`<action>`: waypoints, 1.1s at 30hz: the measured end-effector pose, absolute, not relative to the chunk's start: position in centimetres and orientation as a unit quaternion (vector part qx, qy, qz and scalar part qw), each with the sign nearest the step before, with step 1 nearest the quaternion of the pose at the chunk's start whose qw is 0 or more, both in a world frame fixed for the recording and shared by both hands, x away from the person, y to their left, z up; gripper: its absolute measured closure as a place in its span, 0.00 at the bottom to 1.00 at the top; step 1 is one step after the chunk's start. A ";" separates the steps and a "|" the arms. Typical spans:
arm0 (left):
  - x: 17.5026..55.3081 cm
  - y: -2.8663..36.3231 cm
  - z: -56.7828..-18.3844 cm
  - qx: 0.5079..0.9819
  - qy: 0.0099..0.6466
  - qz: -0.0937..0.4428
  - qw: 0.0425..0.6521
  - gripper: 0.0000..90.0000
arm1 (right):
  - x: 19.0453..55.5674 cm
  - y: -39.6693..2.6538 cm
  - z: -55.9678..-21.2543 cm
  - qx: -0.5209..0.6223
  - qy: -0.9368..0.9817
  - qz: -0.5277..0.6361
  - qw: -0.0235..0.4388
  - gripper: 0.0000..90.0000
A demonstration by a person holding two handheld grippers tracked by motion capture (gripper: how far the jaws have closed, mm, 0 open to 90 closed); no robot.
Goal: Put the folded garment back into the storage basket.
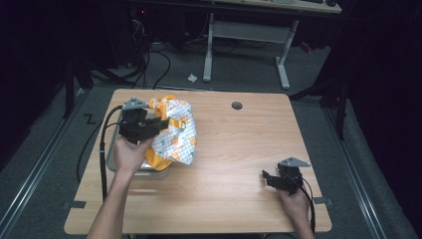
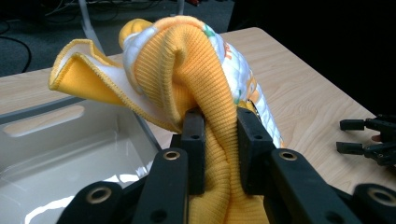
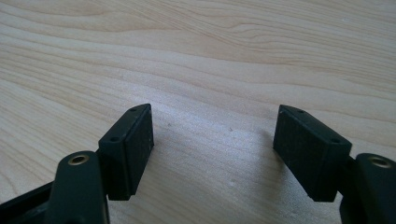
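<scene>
My left gripper (image 2: 219, 140) clamps the yellow ribbed-knit, white-quilted garment (image 2: 196, 70) (bunched) above the grey plastic tray (image 2: 56, 154) — right gripper (image 3: 212, 149) gapes, empty.

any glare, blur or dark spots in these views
High view: room around the table is nearly black. Left gripper view: glare on the white bin, yellow cloth sharp, nearest jaw parts soft. Right gripper view: even light, soft shadows under the jaws.

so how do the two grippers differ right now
The left gripper is shut on the yellow cloth; the right gripper is open with nothing between its jaws. The left is raised by the tray; the right sits low over the bare table. Both are black two-jaw grippers.
</scene>
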State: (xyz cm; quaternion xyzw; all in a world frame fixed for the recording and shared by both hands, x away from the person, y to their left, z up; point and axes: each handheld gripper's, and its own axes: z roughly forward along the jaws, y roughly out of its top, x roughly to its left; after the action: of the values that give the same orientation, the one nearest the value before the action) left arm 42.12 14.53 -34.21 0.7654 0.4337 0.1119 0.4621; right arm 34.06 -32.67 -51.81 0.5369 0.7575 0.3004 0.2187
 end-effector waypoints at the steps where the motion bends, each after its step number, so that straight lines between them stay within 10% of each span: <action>1: 42.1 14.7 -34.2 0.764 0.435 0.110 0.463 0.84 | 34.1 -32.7 -51.8 0.537 0.757 0.300 0.219 0.32; 33: 43.7 19.5 -36.3 0.759 0.472 0.116 0.432 0.84 | 34.1 -32.7 -51.8 0.537 0.757 0.300 0.219 0.32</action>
State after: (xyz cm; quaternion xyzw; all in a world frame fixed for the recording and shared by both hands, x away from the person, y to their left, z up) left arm 43.69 19.53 -36.27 0.7594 0.4723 0.1156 0.4324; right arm 34.06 -32.66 -51.81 0.5369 0.7574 0.3004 0.2188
